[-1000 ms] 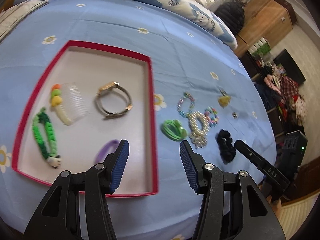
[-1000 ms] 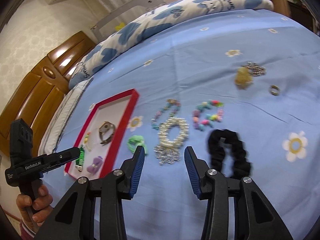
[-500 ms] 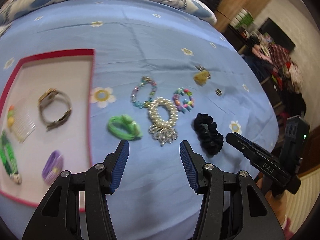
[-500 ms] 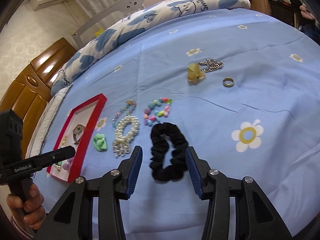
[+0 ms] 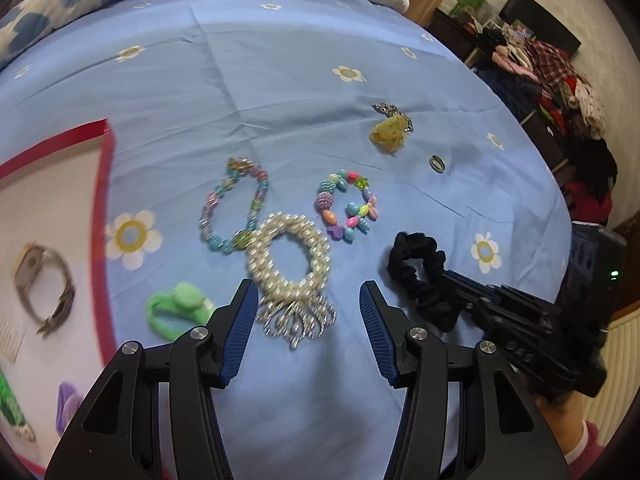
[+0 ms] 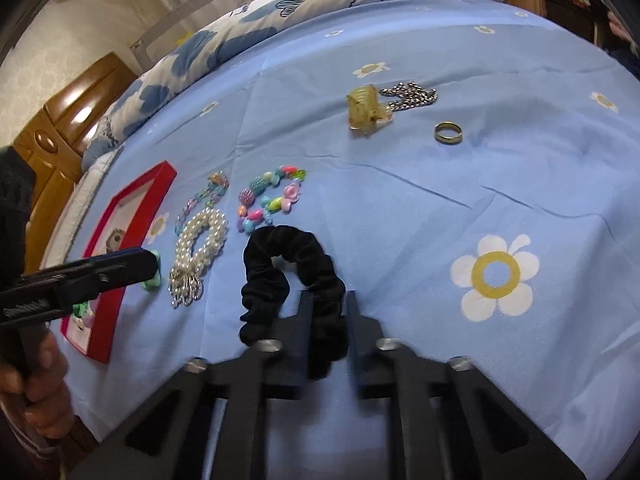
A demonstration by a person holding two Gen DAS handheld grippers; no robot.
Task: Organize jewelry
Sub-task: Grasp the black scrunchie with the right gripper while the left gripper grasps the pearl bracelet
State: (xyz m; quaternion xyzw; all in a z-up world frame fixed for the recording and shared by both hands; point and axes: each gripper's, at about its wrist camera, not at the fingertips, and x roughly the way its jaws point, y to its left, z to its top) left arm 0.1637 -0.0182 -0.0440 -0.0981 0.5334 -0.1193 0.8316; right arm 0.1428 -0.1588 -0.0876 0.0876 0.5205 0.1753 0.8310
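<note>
Right wrist view: right gripper (image 6: 327, 300) has just snapped closed onto the black scrunchie (image 6: 292, 276) on the bedspread (image 6: 440, 208); left gripper (image 5: 306, 312) hangs half-open, empty, over the pearl bracelet (image 5: 288, 258). Tray (image 6: 132, 216) next, likely.

Soft, even daylight covers the blue bedsheet (image 5: 280, 80) in both views, and shadows stay faint. Glare glints on the wooden cupboard (image 6: 76, 116) in the right wrist view. Fisheye distortion bows the bed and blackens the corners. In the left wrist view the red tray (image 5: 105, 208) smears with motion blur; central beads stay fairly sharp.
</note>
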